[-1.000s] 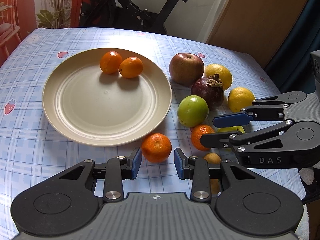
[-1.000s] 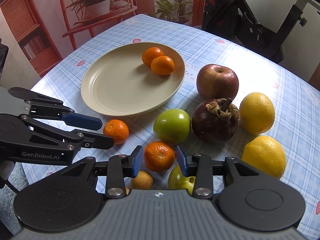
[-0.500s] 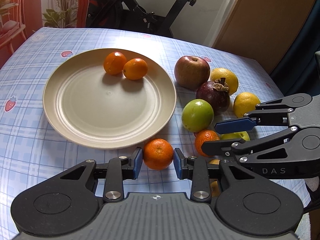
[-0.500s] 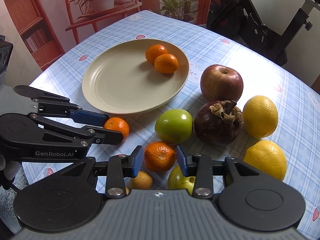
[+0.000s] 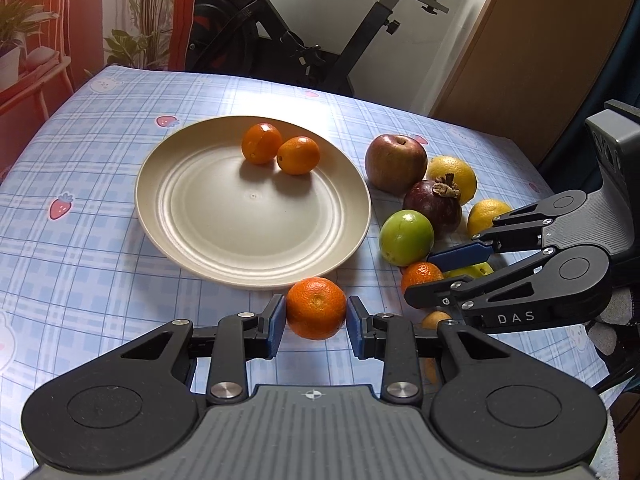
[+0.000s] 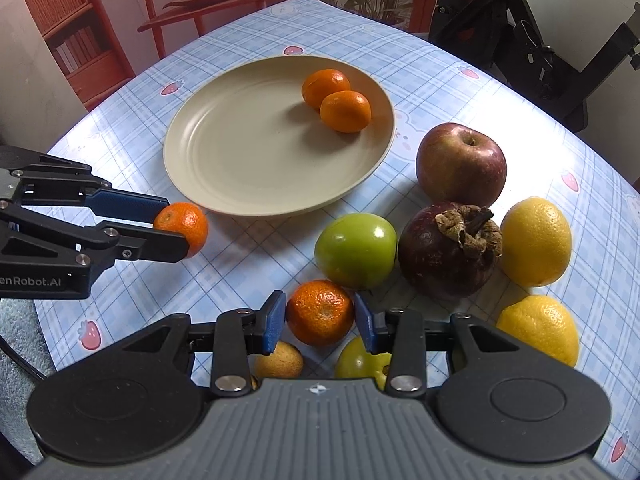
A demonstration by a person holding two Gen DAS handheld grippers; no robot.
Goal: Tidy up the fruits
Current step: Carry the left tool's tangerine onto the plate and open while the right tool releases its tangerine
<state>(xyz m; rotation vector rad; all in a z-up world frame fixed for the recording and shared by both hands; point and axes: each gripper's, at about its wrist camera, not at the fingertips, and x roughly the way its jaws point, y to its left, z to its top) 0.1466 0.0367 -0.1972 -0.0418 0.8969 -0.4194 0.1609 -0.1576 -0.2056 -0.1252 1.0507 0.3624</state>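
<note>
Two mandarins (image 5: 280, 154) already on the plate (image 5: 192, 240); left tool (image 5: 316, 316) clamps a third mandarin (image 5: 316, 308) beside its rim; right tool (image 6: 320, 316) grips a fourth (image 6: 320, 312) on the desk (image 5: 80, 220); apples, lemons wait.

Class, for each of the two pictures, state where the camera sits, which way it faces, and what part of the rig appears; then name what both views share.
Left wrist view: camera on the left gripper, looking forward and down over the plate; its pads clamp a tangerine; the right gripper enters from the right.
Right wrist view: camera on the right gripper, facing down at the fruit pile around a second tangerine; the left gripper enters from the left.
Shared: plate, red apple, green apple.
</note>
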